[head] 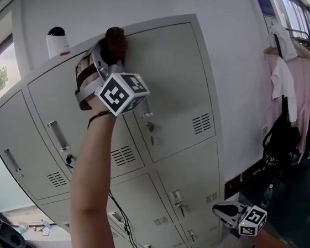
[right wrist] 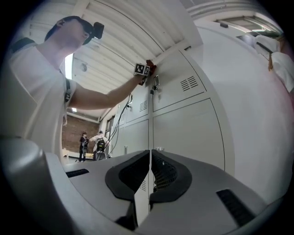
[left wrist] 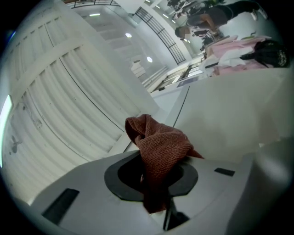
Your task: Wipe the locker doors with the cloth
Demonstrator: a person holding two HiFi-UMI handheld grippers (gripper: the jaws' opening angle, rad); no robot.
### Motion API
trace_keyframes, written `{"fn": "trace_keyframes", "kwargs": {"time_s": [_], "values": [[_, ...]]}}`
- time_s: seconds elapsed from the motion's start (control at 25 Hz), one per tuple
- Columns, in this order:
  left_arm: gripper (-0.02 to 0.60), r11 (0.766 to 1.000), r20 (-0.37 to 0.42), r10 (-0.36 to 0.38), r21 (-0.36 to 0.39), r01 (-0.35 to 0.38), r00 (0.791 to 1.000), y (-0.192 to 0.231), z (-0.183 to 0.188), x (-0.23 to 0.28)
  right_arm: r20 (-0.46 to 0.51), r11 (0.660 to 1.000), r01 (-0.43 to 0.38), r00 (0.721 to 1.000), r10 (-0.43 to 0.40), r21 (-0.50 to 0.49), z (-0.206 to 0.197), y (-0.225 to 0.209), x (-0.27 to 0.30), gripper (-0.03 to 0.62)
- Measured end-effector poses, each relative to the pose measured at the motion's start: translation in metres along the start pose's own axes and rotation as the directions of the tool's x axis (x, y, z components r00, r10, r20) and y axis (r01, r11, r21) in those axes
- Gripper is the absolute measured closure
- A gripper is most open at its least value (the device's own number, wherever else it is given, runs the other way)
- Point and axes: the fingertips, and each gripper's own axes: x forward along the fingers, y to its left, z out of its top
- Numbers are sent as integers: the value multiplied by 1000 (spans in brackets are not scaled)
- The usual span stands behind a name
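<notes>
My left gripper is raised high and shut on a rust-red cloth, pressing it against the top-left corner of the upper right locker door. In the left gripper view the cloth bunches out from between the jaws against the pale door. My right gripper hangs low at the lower right, away from the lockers, jaws together with nothing in them. The right gripper view shows the grey lockers from below, and the raised arm with the cloth far up.
A white and black device stands on top of the lockers. Cables hang down the locker fronts. A clothes rack with pink and white garments and a black bag stands at the right. Two people stand far off.
</notes>
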Motion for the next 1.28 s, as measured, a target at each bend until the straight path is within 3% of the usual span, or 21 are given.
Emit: {"fn": "trace_keyframes", "kwargs": {"time_s": [0.24, 0.36, 0.64, 0.88, 0.96, 1.04, 1.16, 1.28], "values": [[514, 983, 49, -150, 116, 144, 987, -50, 70, 18, 11, 998, 66, 998, -66, 8, -6, -6, -20, 576], [514, 976, 90, -176, 145, 162, 980, -72, 112, 32, 27, 994, 110, 994, -110, 13, -5, -10, -36, 576], [514, 964, 124, -240, 144, 222, 963, -109, 179, 55, 44, 969, 245, 968, -247, 40, -8, -22, -78, 576], [514, 928, 180, -347, 207, 309, 920, -169, 198, 10, 37, 961, 272, 961, -273, 44, -11, -24, -91, 576], [514, 906, 198, -402, 228, 357, 894, -193, 199, -14, 29, 964, 264, 964, -265, 45, -12, -24, -89, 576], [514, 870, 208, -485, 212, 445, 849, -214, 199, -47, 25, 968, 248, 968, -249, 47, -13, -22, -84, 576], [512, 814, 283, -568, 56, 578, 773, -229, 195, -115, 14, 975, 217, 976, -218, 43, -12, -19, -73, 576], [512, 712, 372, -624, -92, 696, 687, -249, 179, -192, -15, 980, 196, 981, -196, 42, -13, -15, -65, 576]]}}
